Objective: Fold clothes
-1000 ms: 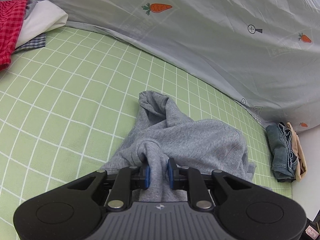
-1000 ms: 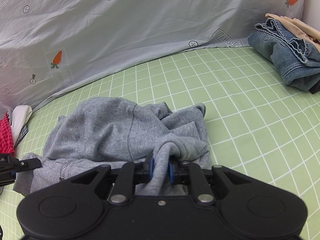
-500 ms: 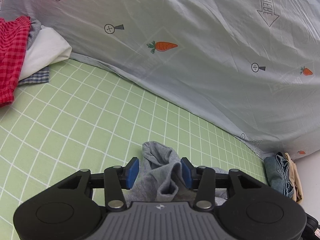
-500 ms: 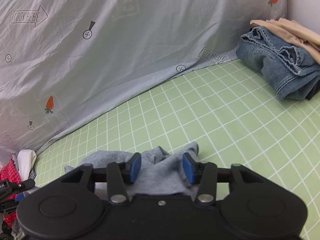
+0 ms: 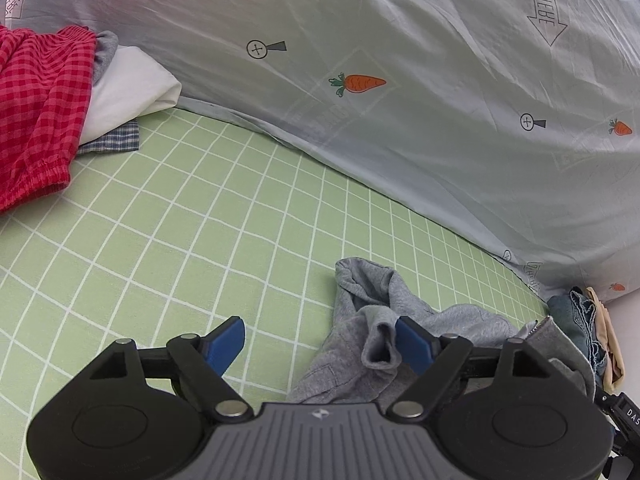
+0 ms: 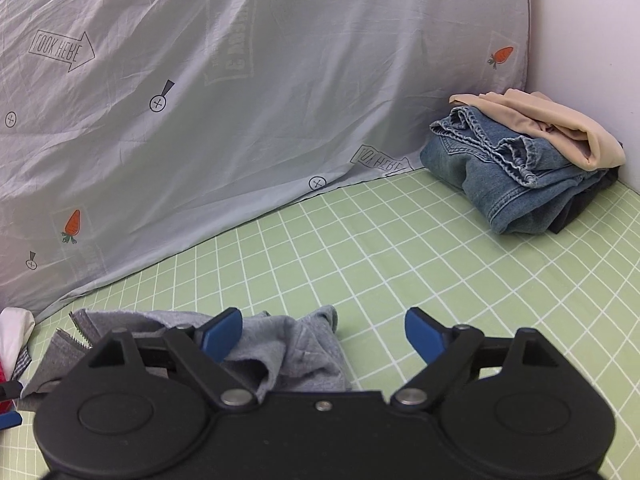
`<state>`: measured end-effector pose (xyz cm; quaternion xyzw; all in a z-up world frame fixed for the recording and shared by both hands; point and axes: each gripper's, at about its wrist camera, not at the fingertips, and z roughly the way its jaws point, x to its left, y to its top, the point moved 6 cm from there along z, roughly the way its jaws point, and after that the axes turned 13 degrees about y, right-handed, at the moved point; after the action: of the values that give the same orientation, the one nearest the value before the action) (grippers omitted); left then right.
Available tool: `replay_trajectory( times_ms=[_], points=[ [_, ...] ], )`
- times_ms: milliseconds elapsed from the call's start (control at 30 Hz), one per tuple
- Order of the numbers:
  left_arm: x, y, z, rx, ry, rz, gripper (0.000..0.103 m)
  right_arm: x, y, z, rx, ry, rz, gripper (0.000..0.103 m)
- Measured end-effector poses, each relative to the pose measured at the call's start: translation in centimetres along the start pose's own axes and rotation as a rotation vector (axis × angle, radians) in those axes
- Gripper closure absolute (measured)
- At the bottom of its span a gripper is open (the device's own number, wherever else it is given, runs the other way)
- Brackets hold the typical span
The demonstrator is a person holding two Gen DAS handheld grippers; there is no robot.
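A crumpled grey zip hoodie (image 5: 404,320) lies on the green checked sheet (image 5: 200,232). My left gripper (image 5: 320,340) hangs just above it, jaws opening wide; a fold of grey cloth stands against the right pad (image 5: 414,344) but nothing presses it. In the right wrist view the hoodie (image 6: 296,344) lies low and left, under my right gripper (image 6: 324,334). Its jaws are opening too, with cloth near the left pad (image 6: 222,334) and bare sheet beyond the right one.
A grey carrot-print sheet (image 5: 400,100) hangs along the back. Red checked cloth (image 5: 36,100), a white garment (image 5: 128,92) and a blue plaid piece (image 5: 116,142) lie at the left. Folded jeans (image 6: 516,176) under a beige garment (image 6: 560,128) sit in the right corner by a white wall (image 6: 592,20).
Both grippers were shut on folds of the grey hoodie and have let go, jaws spreading wide. Both have lifted and drawn back, so the hoodie now sits lower in each view.
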<state>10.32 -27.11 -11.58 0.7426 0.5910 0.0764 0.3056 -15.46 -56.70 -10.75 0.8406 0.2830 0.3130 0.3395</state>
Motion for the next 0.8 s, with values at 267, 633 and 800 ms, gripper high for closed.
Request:
replay_trajectory(
  times_ms=[267, 633, 800],
  points=[
    [1.2, 0.9, -0.2, -0.032, 0.04, -0.029, 0.017, -0.1, -0.6, -0.1, -0.006, -0.04, -0.013, 0.004],
    [1.7, 0.5, -0.2, -0.043, 0.111, 0.037, 0.016, -0.7, -1.1, -0.2, -0.009, -0.083, -0.008, 0.003],
    [2.9, 1.0, -0.5, -0.051, 0.138, 0.003, 0.016, -1.8, -1.1, -0.8, -0.023, -0.13, -0.009, 0.003]
  ],
)
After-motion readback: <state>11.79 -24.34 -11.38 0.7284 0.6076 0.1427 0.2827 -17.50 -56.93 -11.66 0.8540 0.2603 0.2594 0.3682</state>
